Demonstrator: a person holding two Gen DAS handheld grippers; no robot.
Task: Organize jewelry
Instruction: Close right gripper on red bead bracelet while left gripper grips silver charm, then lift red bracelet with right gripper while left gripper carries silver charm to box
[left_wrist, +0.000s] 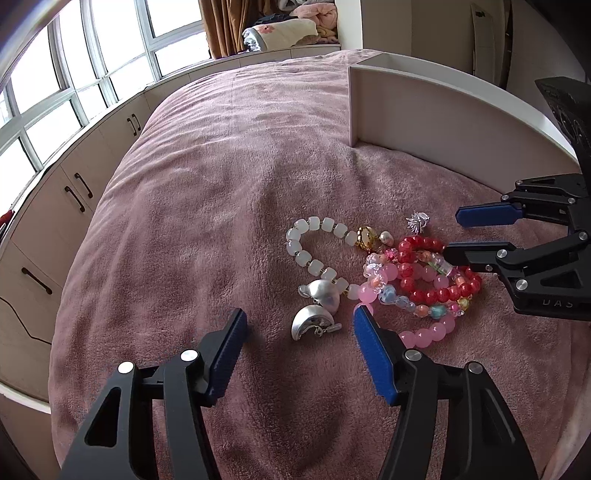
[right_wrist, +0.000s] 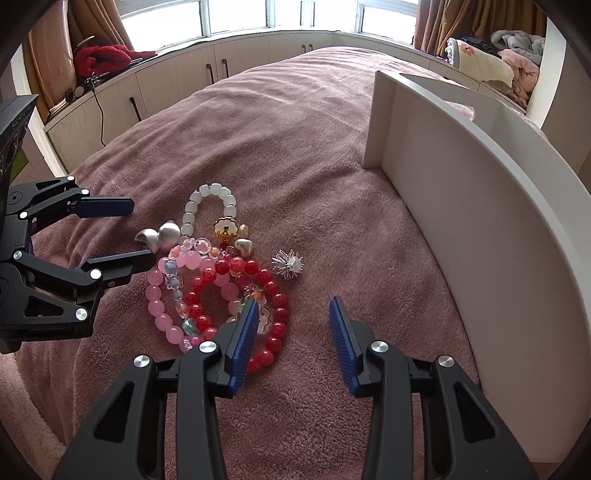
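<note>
A pile of jewelry lies on the pink blanket (left_wrist: 207, 229): a white bead bracelet (left_wrist: 314, 264), two silver earrings (left_wrist: 319, 306), a gold ring (left_wrist: 366, 238), a silver spiky charm (left_wrist: 417, 221), a red bead bracelet (left_wrist: 428, 293) and a pink bead bracelet (left_wrist: 424, 338). My left gripper (left_wrist: 300, 325) is open and empty, just before the silver earrings. My right gripper (right_wrist: 293, 314) is open and empty, its left finger over the red bracelet (right_wrist: 275, 291). The charm (right_wrist: 288, 263) lies just ahead of it.
A white box (right_wrist: 461, 192) stands on the blanket to the right of the jewelry, also in the left wrist view (left_wrist: 424, 110). Cabinets (left_wrist: 55, 206) and windows run along the far side. Bedding (right_wrist: 498, 62) is piled at the back.
</note>
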